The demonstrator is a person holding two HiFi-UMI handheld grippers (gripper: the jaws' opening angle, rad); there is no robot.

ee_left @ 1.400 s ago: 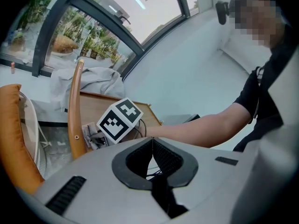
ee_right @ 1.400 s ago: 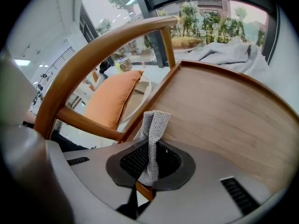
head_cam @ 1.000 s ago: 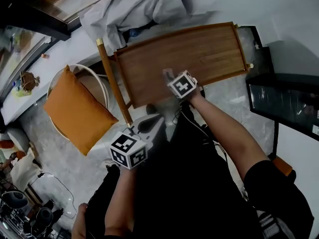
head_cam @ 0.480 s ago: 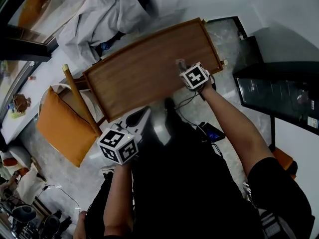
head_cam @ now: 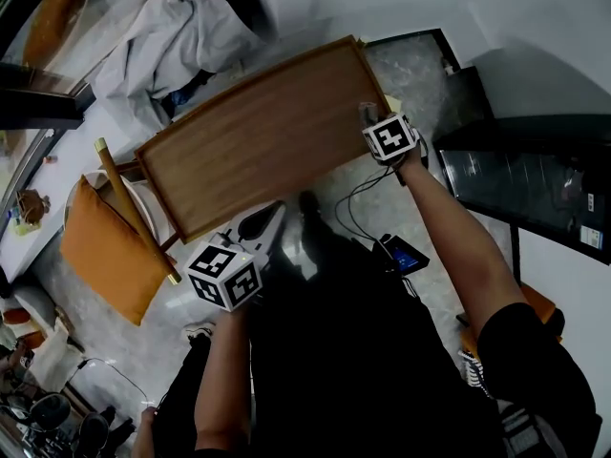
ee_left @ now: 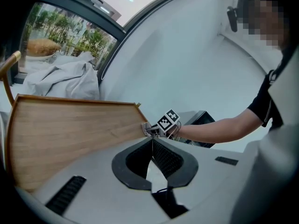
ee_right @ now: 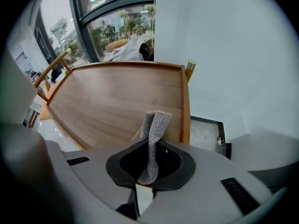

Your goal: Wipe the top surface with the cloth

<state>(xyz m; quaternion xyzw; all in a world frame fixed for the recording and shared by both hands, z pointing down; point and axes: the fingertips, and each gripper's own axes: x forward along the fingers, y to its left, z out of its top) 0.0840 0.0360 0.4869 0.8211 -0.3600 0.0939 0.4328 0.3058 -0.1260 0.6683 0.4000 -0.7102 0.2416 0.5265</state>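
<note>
The grey knitted cloth [ee_right: 153, 125] is pinched firmly in the right gripper [ee_right: 150, 158] and held over the right-hand end of the brown wooden tabletop [ee_right: 112, 101], just beside the raised rim [ee_right: 185, 101]. Whether it's actually touching the wood can't be made out. The left gripper [ee_left: 152, 148] is closed on nothing and parked off the near edge. Looks like a wiping stroke is being lined up, so next the cloth needs pressing down and dragging along the length of the top.

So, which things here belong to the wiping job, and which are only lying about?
Belong to the job:
cloth, clamped in the right tongs
wooden top surface

Just lying about:
orange cushion
crumpled white fabric
left tongs, shut and empty, off the surface
</note>
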